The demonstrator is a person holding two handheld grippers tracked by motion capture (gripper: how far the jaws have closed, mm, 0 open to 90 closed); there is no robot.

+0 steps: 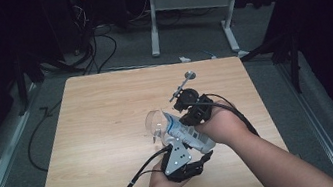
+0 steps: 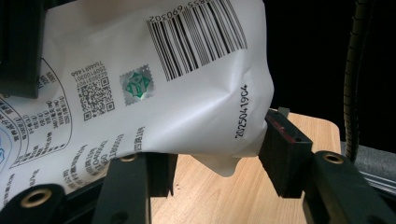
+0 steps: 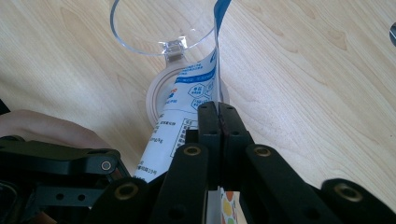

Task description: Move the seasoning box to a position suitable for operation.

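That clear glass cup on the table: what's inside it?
The clear cup looks empty; bare wood shows through its wall. The white pouch tips toward its rim, held by the right gripper. The pouch's contents are hidden.

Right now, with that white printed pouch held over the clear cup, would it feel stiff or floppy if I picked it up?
Probably floppy: the white pouch is creased and dented beside the left hand-held gripper. Its edge pinches flat in the right hand-held gripper, so the film looks thin. Its glossy surface might be slippery. The clear cup looks rigid by comparison.

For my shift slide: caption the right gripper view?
Right gripper pinches a printed pouch edge above a clear cup on the wooden table.
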